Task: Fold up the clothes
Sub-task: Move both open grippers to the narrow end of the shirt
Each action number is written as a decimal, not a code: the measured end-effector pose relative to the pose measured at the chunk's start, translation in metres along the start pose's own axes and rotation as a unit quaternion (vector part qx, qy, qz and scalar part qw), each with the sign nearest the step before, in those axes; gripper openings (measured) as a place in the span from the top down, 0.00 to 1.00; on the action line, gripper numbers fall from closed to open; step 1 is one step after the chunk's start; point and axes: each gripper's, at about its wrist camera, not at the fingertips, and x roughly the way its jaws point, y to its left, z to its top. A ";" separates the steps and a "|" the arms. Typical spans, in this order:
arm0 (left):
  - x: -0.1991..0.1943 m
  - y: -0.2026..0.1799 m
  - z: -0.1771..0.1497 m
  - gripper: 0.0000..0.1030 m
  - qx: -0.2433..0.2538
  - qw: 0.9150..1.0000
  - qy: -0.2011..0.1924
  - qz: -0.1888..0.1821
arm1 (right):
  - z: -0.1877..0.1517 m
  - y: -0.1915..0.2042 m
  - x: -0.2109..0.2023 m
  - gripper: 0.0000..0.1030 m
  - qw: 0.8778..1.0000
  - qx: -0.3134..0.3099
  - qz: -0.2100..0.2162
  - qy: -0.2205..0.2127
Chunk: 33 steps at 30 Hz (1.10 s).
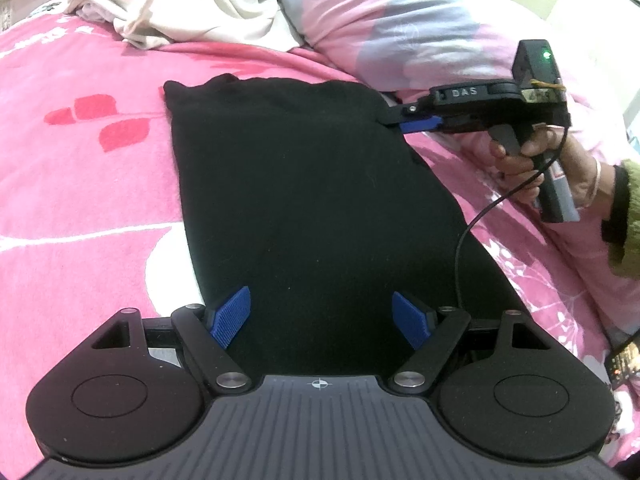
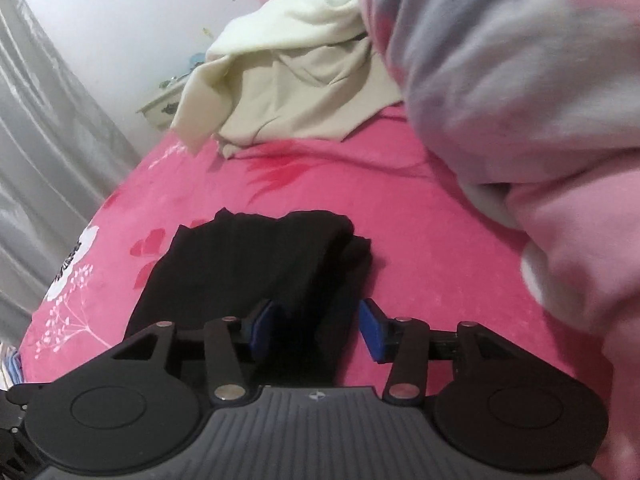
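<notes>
Black garment (image 1: 304, 200) lies flat as a long strip on the pink bed (image 1: 80, 160), one end beneath the left gripper (image 1: 324, 316), the far end by the right gripper (image 1: 416, 120). Left jaws stand spread above the near end, nothing between the pads. Right jaws are parted, with the far right corner of the cloth lying in the gap; in the right wrist view (image 2: 316, 328) a bunched ridge of cloth sits there, and neither pad appears to press on it. Likely risk: with the corner loose, the ridge may slump or spring open and leave the end uneven; a later fold over it would probably come out crooked. The trailing cable (image 1: 464, 240) crosses the garment's right edge and could snag or drag the cloth. Open room lies to the left, where the bed is bare pink. To the right a pink-grey quilt (image 1: 420, 32) rises close to the garment edge and crowds the right hand (image 1: 532, 168). A cream garment (image 1: 188, 4) lies heaped beyond the far end, limiting reach there.
</notes>
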 end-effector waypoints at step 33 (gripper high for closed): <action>-0.071 0.020 0.014 0.23 -0.038 0.998 -0.036 0.019 | 0.014 0.052 -0.172 0.74 0.992 -0.074 -0.027 -0.093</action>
